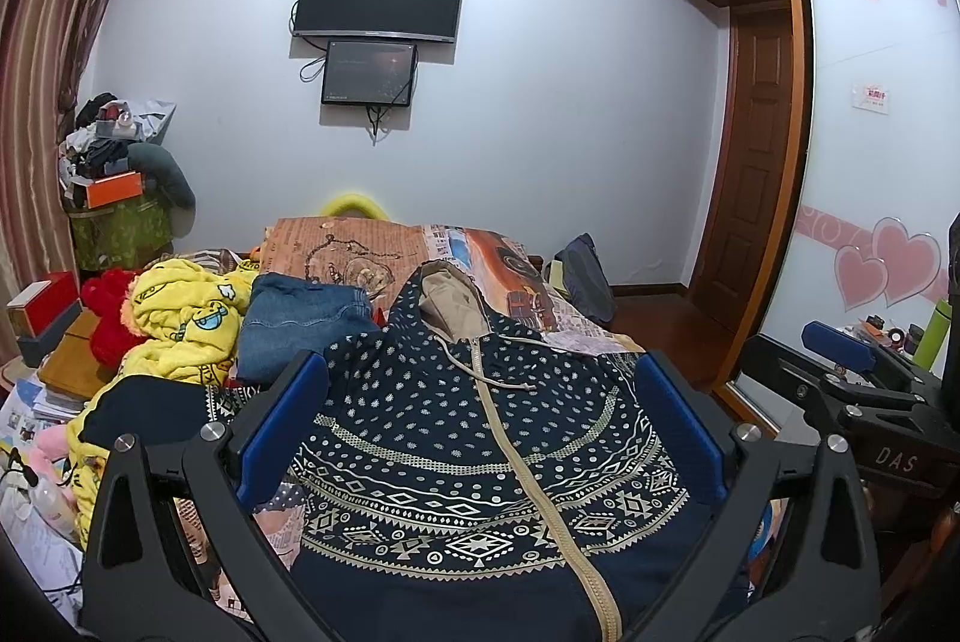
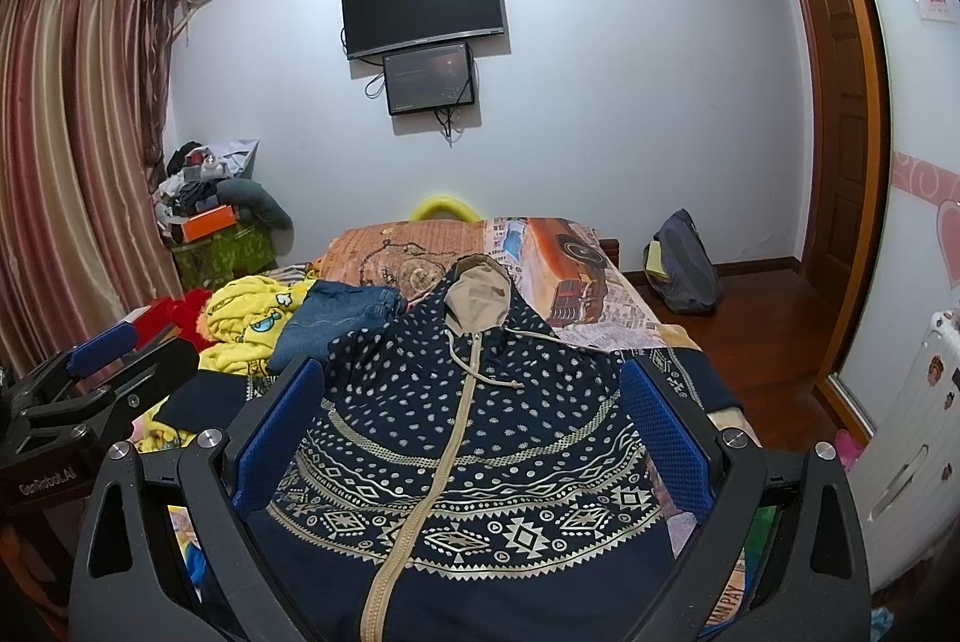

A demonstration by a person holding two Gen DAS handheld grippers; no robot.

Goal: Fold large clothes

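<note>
A navy hoodie (image 1: 480, 438) with cream dots, patterned bands, a beige zipper and a tan-lined hood lies flat and face up on the bed, hood away from me. It also shows in the right wrist view (image 2: 468, 438). My left gripper (image 1: 480, 396) is open and empty, hovering above the hoodie's lower half. My right gripper (image 2: 471, 396) is open and empty, also above it. The right gripper shows at the right edge of the left wrist view (image 1: 840, 360), and the left gripper at the left edge of the right wrist view (image 2: 108, 360).
The bed (image 1: 522, 294) has a newspaper-print cover. Folded jeans (image 1: 300, 324), a yellow cartoon garment (image 1: 186, 318) and a red one (image 1: 111, 318) lie at the hoodie's left. A backpack (image 2: 684, 264) sits on the wood floor at right. A wardrobe (image 1: 870, 132) stands right.
</note>
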